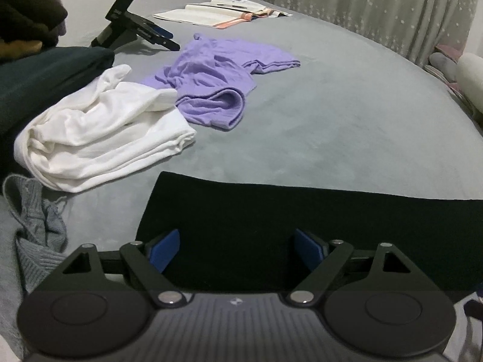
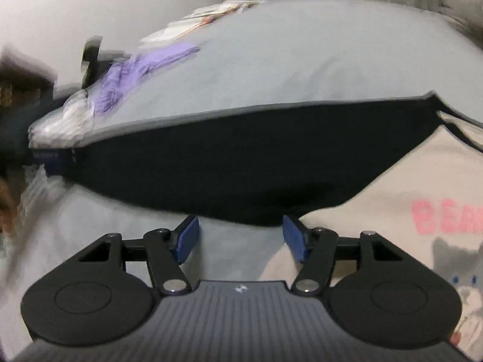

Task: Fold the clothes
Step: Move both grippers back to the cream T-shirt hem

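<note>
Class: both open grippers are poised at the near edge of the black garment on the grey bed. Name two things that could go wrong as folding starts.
1. The right gripper sits where the black garment meets a cream printed garment; closing might pinch both.
2. The left gripper could sweep the black garment into the white garment lying nearby.

open books [image 1: 223,13] and a spare black tool [image 1: 132,27] lie on the grey bed [image 1: 347,105]
</note>
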`<state>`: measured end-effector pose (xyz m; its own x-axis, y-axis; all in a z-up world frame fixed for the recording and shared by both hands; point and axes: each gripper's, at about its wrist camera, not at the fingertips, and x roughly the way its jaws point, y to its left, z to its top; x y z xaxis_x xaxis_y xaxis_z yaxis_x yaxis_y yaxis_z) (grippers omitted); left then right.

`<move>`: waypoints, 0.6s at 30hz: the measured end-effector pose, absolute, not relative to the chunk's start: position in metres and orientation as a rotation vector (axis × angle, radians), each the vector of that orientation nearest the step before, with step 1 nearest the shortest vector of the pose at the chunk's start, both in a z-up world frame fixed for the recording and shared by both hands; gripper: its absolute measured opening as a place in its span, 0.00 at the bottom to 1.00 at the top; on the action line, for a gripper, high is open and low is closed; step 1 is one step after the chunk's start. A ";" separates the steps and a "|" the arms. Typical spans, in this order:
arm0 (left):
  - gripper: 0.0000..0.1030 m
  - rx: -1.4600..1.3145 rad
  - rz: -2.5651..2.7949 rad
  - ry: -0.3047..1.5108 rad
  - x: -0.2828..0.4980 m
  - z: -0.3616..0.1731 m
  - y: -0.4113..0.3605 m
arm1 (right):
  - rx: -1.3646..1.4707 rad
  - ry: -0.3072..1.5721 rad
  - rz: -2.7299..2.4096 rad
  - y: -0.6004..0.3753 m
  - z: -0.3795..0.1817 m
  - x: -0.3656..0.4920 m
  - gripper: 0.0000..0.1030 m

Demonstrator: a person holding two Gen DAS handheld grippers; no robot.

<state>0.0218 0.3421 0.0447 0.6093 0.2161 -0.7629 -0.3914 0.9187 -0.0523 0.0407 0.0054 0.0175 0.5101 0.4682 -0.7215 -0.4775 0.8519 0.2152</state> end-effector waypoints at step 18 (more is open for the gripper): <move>0.76 -0.069 0.171 0.761 0.002 0.089 0.259 | 0.393 0.777 0.065 -0.301 0.069 -0.120 0.65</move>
<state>0.0016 0.2592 0.0890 0.7108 0.1288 -0.6915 -0.1789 0.9839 -0.0007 -0.1205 -0.3012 0.0691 0.7147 0.2003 -0.6701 0.0862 0.9255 0.3687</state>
